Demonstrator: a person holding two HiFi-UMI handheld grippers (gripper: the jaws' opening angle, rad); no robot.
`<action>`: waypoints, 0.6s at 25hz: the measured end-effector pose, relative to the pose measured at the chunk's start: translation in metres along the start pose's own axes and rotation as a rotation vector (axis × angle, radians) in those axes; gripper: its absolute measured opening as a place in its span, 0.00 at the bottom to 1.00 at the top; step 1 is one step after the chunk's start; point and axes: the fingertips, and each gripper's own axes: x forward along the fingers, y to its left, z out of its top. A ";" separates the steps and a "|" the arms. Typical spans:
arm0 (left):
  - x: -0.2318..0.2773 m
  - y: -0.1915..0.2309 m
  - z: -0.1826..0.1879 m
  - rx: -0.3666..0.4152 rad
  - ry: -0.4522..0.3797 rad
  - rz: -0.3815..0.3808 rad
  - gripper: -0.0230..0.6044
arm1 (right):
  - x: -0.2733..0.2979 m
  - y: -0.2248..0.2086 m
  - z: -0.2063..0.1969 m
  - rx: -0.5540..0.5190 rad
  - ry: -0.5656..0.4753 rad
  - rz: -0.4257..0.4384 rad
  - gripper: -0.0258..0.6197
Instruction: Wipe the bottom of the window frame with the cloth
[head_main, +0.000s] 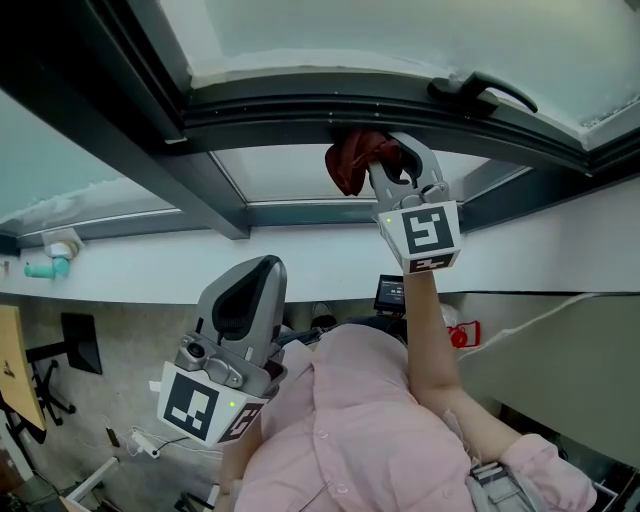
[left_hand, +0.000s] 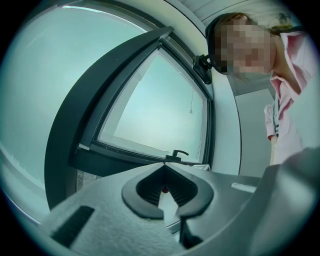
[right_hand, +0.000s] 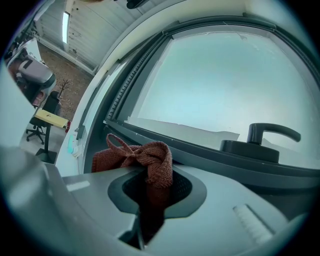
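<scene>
Up at the far top of the head view, held the right gripper (head_main: 388, 158) against the dark window frame (head_main: 300, 108), jaws clamped on the red cloth (head_main: 350, 165). Carried the cloth bunched at the jaw tips, probably to press a thick wad onto the frame's bottom rail, just left of the window handle (head_main: 480, 88). Held the left gripper (head_main: 245, 290) low and near, beside the pink shirt (head_main: 340, 430) and well apart from the frame; judged idle and out of the working arm's way. Could not tell from above whether touching the rail or just short of it, thanks to the wad itself covering the contact.

Through the left gripper view, showed jaws closed to a thin slit, gripping nothing. Pointed up at the glass, with the handle small and far beyond the tips. Could not identify a red speck (left_hand: 164, 190) deep between the pads. Lost the upper right to a mosaic patch.

Through the right gripper view, confirmed the grip: jaws shut on the cloth, one fold pinched deep, the remainder spilling left over the tips in a loose knot. Sat just near the frame's bottom rail, left of the handle. Could not make out the pinch itself, buried in shadow under the fold.
</scene>
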 end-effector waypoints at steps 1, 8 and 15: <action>0.001 -0.001 0.000 0.001 0.001 -0.001 0.04 | -0.001 -0.002 -0.001 0.003 0.001 -0.003 0.13; 0.005 -0.010 -0.001 0.011 0.002 -0.003 0.04 | -0.010 -0.020 -0.006 0.028 0.008 -0.028 0.13; 0.004 -0.017 -0.004 0.010 0.000 0.010 0.04 | -0.019 -0.035 -0.014 0.038 0.023 -0.049 0.13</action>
